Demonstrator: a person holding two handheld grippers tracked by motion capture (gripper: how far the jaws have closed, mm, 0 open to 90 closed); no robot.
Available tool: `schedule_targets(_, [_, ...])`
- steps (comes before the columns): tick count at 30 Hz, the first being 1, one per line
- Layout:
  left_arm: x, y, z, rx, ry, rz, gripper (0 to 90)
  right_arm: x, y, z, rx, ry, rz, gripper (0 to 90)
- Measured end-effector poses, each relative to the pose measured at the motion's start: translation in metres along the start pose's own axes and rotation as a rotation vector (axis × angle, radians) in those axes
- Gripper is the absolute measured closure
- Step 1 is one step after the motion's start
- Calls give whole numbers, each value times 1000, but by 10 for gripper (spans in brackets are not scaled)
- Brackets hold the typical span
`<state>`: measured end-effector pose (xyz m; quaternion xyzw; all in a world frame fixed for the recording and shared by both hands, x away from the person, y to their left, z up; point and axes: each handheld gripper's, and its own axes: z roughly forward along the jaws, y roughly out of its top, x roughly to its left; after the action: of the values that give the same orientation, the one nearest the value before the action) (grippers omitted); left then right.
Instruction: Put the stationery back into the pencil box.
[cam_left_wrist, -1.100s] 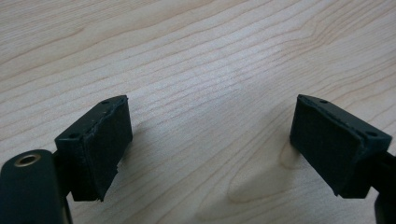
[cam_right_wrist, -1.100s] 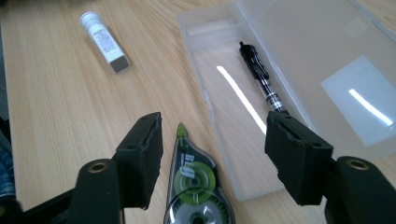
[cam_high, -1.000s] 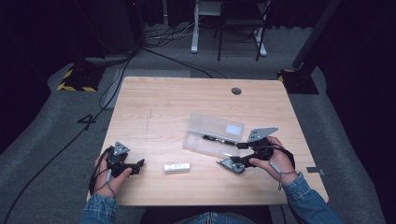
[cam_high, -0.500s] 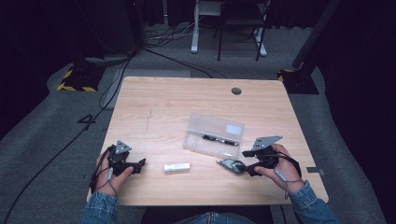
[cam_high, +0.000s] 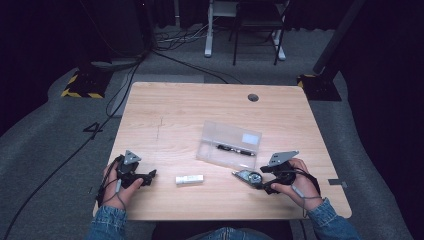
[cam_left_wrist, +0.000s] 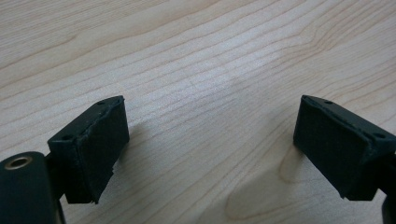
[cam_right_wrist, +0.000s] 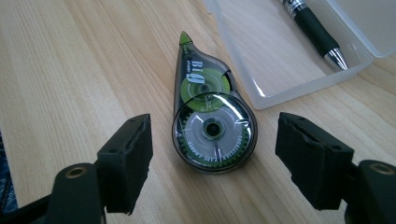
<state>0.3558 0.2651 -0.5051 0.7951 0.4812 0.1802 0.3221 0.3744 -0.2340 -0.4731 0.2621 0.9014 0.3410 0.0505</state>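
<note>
Change since earlier frames: right gripper (cam_high: 263, 183) has pulled back toward the lower right of the high view and sunk; its jaws have just been opening, with the correction tape dispenser (cam_high: 248, 176) lying between them, untouched.
Right gripper state: wide, pads clear of the dispenser on both sides.
Left gripper (cam_high: 145, 176): wide, nothing between the jaws, over bare worktop (cam_high: 190, 107) at lower left.
White eraser (cam_high: 189, 179): between both grippers.
Clear case (cam_high: 229, 145): just beyond the dispenser, black pen (cam_high: 236, 149) inside.
</note>
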Motion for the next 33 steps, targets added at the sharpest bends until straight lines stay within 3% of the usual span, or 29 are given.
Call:
schedule_targets(22, [0, 0, 0, -1, 0, -3, 107, 2, 0, 19, 30, 7, -35, 289])
schedule_targets(33, [0, 0, 0, -2, 0, -3, 107, 6, 2, 20, 46, -37, -98, 373])
